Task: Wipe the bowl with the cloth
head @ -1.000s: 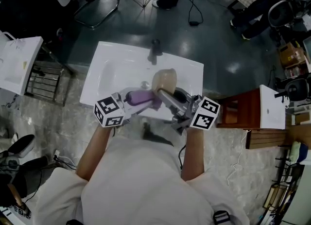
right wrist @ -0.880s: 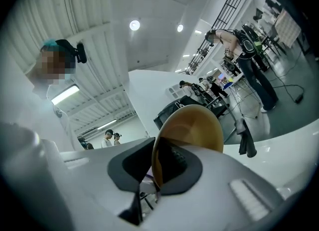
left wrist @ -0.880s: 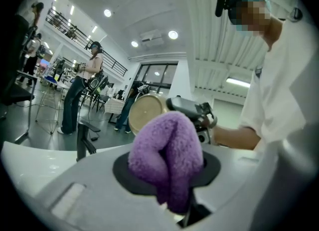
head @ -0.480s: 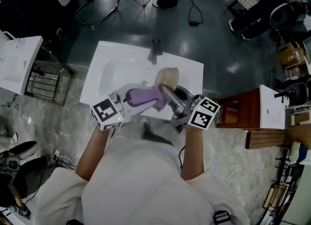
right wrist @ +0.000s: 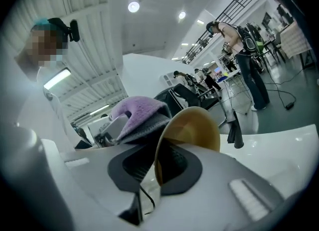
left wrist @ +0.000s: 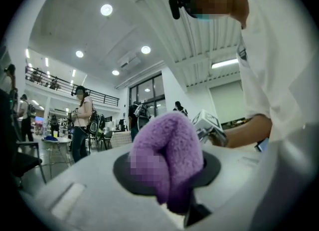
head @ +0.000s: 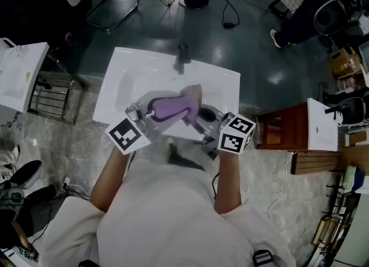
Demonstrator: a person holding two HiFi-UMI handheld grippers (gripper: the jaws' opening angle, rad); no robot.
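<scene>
Sink [head: 117, 87]: white, with its tap [head: 183, 59] at the far edge.
Bowl [right wrist: 195, 125]: tan; we see it tilted on edge over the sink's near right.
Cloth [left wrist: 169, 150]: purple, bunched just left of the bowl.
Left tongs [left wrist: 168, 182]: clenched on the cloth.
Right tongs [right wrist: 155, 167]: we find them gripping the bowl's rim.

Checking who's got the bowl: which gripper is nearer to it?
Right. The right gripper grips the bowl by its rim; the left gripper is beside it, holding the cloth over it.
</scene>
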